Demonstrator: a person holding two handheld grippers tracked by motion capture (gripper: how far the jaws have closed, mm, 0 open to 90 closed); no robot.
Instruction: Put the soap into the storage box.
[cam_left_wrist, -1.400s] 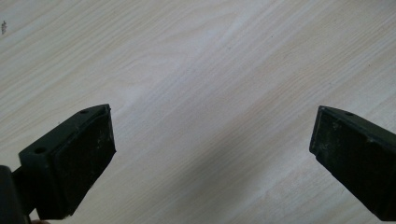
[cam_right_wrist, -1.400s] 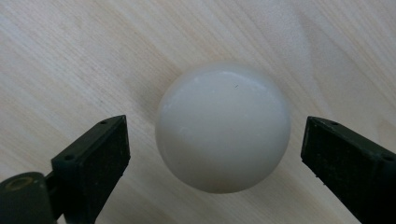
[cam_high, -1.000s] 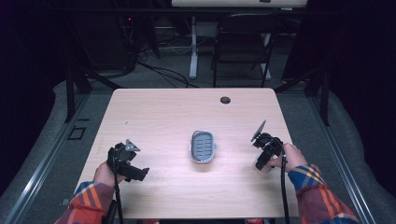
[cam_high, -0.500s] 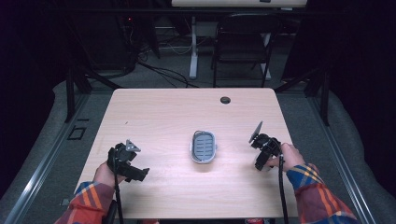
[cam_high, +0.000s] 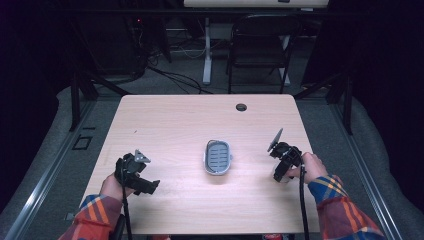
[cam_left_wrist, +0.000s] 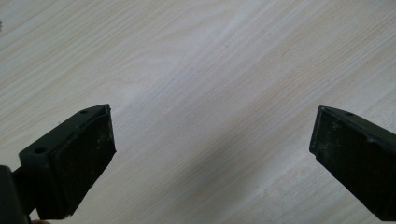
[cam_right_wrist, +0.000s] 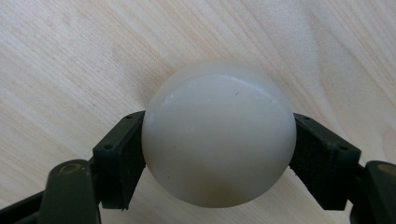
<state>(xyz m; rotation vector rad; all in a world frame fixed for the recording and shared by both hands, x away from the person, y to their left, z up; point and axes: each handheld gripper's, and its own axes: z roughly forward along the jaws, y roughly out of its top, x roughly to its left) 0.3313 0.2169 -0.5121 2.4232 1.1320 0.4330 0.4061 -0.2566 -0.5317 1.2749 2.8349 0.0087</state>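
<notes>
A white ball (cam_right_wrist: 218, 135) is clamped between the pads of the right gripper (cam_high: 281, 169), low over the table (cam_high: 170, 120) at its right side. The left gripper (cam_left_wrist: 210, 149) is held spread and empty over bare wood. The grasp looks made; carrying to the grey tray (cam_high: 218, 157), mid-table, is judged outstanding.

Smooth white ball (cam_right_wrist: 218, 135), round, glossy, clamped between tongs, above wooden table (cam_right_wrist: 70, 56)
</notes>
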